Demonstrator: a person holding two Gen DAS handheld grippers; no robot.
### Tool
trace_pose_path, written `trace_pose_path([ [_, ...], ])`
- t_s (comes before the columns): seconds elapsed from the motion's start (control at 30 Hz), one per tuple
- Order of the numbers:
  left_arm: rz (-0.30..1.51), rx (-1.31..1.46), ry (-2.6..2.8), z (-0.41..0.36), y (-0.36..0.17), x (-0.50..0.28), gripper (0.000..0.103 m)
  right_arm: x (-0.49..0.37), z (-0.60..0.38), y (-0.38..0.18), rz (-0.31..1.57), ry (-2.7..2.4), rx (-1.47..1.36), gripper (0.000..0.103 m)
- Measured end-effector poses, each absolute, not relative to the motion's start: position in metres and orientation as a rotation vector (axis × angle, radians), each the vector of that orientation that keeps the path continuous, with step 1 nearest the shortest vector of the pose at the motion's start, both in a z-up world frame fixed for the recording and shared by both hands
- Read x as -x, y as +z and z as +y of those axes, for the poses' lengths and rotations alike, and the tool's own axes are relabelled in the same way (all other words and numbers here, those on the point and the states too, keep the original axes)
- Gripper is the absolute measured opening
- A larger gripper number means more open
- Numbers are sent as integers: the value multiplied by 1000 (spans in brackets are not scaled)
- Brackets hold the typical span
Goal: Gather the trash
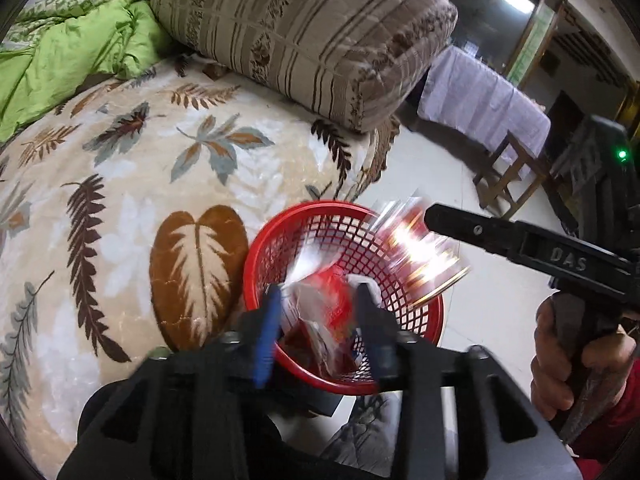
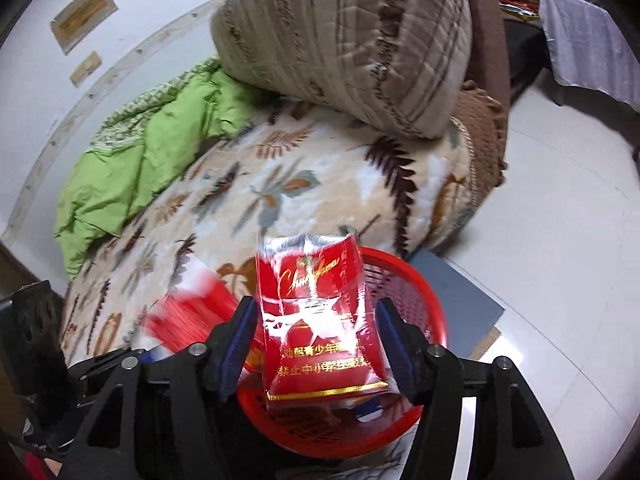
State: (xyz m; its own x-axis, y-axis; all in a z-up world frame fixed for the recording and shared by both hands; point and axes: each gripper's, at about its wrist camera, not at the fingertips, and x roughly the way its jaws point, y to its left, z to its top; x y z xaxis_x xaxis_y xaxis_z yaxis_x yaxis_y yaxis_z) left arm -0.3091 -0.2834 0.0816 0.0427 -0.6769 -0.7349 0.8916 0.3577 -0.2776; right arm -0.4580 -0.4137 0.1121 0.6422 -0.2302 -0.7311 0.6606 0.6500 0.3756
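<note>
The left gripper (image 1: 318, 300) is seen above the red basket (image 1: 280, 240), its jaws parted, with a crumpled wrapper (image 1: 316, 312) between them; contact with the pads cannot be told through the blur. The right gripper (image 2: 316, 320) is likewise held over the basket (image 2: 420, 292), jaws apart, a red cigarette pack (image 2: 316, 320) between them with a gap visible on each side. The basket is set at the edge of a leaf-patterned blanket (image 1: 120, 200). A striped pillow (image 1: 300, 32) and a green quilt (image 1: 72, 44) lie beyond.
</note>
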Motion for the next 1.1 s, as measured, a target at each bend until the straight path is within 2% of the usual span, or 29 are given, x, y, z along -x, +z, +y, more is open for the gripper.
trace_pose_path([
  [0.17,889,-246,-1185,-263,95,297,48,460,-409,118,683,-574,-670,67],
  [0.23,855,-224,-1153,-250,103,294,64,458,-402,125,670,-597,-630,67],
  [0.37,748,-205,-1075,-218,122,289,71,450,-375,138,667,-681,-500,81],
  [0.47,672,-188,-994,-190,135,287,89,441,-350,142,668,-733,-414,91],
  [0.5,649,-186,-967,-182,138,288,98,439,-344,142,667,-754,-400,92],
  [0.53,628,-190,-940,-174,140,289,101,438,-336,142,662,-787,-388,92],
  [0.77,592,-286,-802,-146,135,303,102,441,-305,136,664,-741,-462,94],
  [1.1,514,-362,-702,-138,136,315,103,448,-290,143,683,-819,-405,94],
])
